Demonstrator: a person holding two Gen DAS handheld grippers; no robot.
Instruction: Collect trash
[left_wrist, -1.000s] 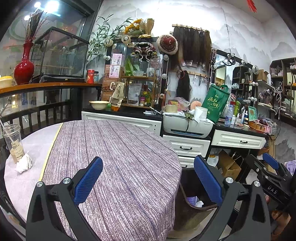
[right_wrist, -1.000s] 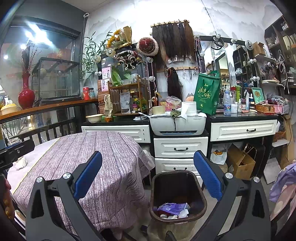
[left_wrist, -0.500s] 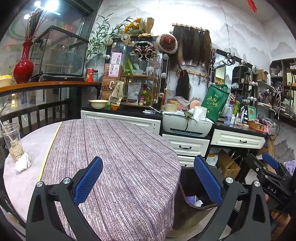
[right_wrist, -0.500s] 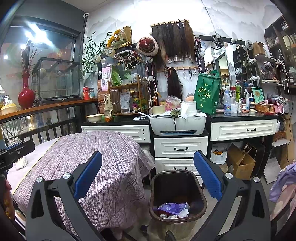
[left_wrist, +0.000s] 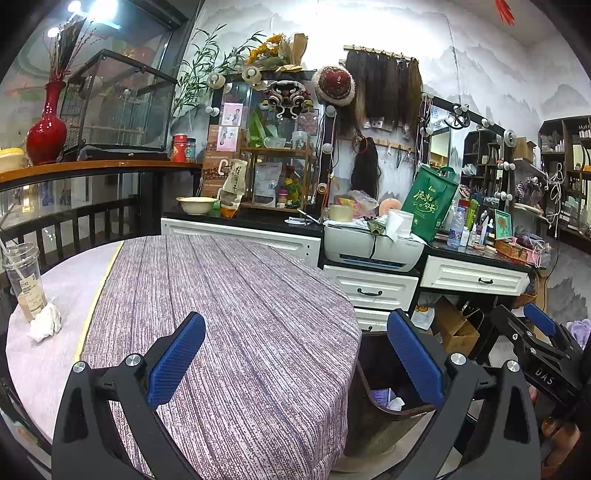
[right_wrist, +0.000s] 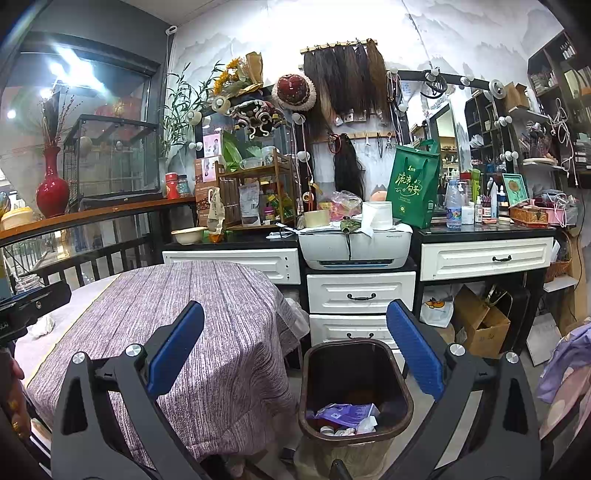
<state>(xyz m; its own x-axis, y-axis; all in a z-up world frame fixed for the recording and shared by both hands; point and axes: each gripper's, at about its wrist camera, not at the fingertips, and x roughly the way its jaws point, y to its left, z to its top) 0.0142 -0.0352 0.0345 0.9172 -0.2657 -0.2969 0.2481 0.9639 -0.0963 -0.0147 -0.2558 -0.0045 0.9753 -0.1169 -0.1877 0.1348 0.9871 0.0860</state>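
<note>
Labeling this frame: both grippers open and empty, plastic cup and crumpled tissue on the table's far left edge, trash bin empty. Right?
Not quite: the trash bin is not empty. The right wrist view shows purple packaging and bits of white paper at its bottom. The rest holds: the left gripper and right gripper are open and empty, and the plastic cup and crumpled tissue sit at the table's far left edge.

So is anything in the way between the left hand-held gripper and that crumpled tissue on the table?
Nothing visible. The left hand-held gripper is open over bare tablecloth, and the tissue lies off to its left, right beside a plastic cup.
</note>
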